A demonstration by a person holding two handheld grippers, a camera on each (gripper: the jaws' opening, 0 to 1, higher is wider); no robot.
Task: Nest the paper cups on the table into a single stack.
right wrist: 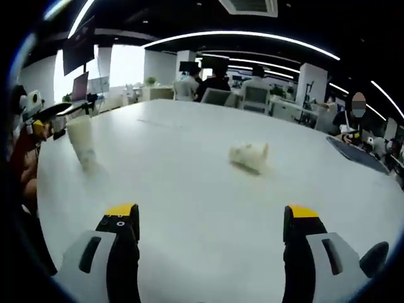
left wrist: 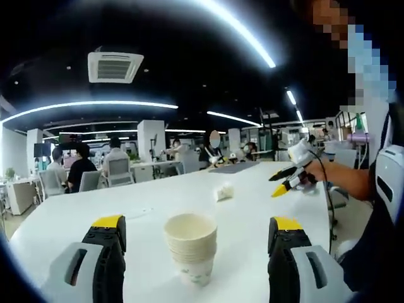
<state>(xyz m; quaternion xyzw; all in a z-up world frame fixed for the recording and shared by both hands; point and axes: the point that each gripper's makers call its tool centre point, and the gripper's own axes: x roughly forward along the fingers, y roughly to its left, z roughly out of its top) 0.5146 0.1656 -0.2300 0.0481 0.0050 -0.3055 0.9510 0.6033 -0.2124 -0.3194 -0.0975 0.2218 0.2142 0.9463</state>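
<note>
A stack of nested cream paper cups (left wrist: pixel 190 249) stands upright on the white table (left wrist: pixel 252 208), between the wide-apart jaws of my left gripper (left wrist: pixel 197 221) and touching neither. That gripper is open. In the right gripper view the same stack (right wrist: pixel 82 144) is at the far left, slightly blurred, with the left gripper (right wrist: pixel 44 117) just behind it. A crumpled white cup-like thing (left wrist: pixel 224 190) lies on its side mid-table, ahead of my right gripper (right wrist: pixel 211 213), which is open and holds nothing. A hand holds that right gripper (left wrist: pixel 281 184) above the table's right side.
The person holding the grippers stands at the table's right edge (left wrist: pixel 372 189). The crumpled thing (right wrist: pixel 249 156) has bare white tabletop (right wrist: pixel 189 189) around it. Seated people and chairs (left wrist: pixel 95 170) and a dark mat (left wrist: pixel 235 167) lie beyond the far edge.
</note>
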